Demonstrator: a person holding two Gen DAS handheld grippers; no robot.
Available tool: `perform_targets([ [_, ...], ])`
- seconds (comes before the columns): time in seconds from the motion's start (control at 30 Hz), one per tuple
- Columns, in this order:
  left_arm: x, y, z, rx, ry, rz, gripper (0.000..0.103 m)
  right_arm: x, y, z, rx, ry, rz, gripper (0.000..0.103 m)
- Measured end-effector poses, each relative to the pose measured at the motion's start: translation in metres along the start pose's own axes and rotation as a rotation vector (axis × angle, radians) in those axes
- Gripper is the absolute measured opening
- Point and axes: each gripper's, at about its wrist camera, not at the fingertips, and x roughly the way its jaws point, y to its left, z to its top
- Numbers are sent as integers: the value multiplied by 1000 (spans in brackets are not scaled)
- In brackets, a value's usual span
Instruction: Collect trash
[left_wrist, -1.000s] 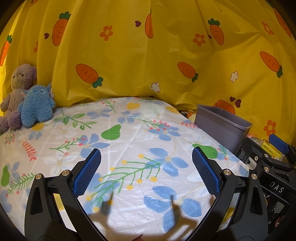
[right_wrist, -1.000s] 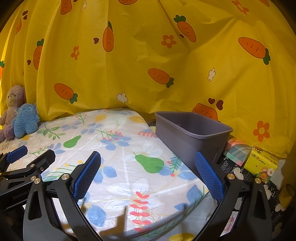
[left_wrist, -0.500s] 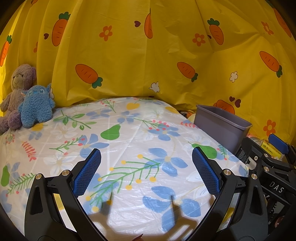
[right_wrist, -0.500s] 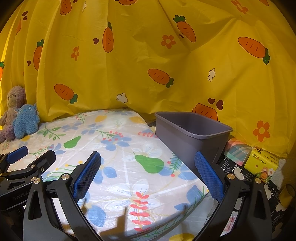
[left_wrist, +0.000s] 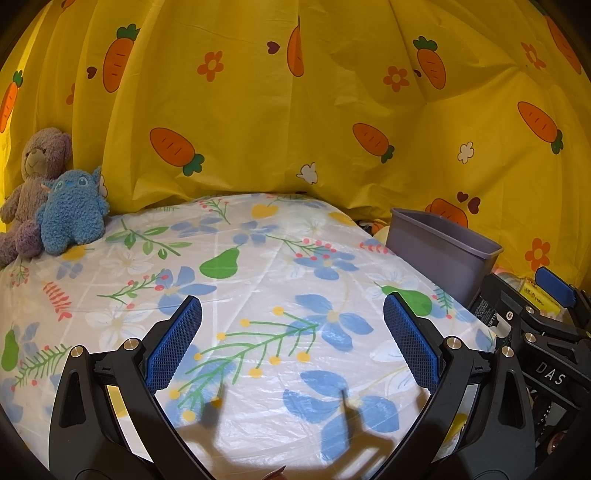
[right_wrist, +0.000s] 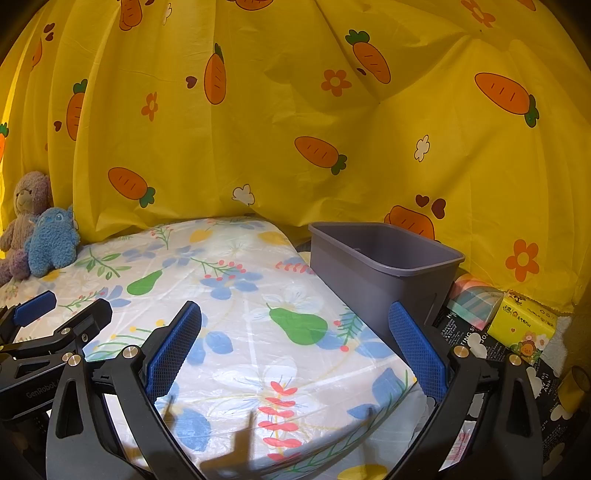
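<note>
Grey bin (right_wrist: 384, 269) stands ahead-right of both tools, just beside the bed's edge.
Left tool (left_wrist: 291, 343) and right tool (right_wrist: 295, 347) hover over the floral bedsheet (left_wrist: 258, 280), jaws spread wide, gripping nothing. 2 plush toys, a purple bear (left_wrist: 33, 181) and a blue monster (left_wrist: 72, 212), sit far-left against the carrot-print curtain (right_wrist: 295, 110). Yellow tissue pack (right_wrist: 524, 325) lies right of the bin.
</note>
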Motion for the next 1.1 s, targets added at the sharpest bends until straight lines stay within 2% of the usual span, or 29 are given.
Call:
perform_targets([
  [1.1,-1,0,3,2,-4,-3,97,0,-1,3,3,-4,-1,97],
])
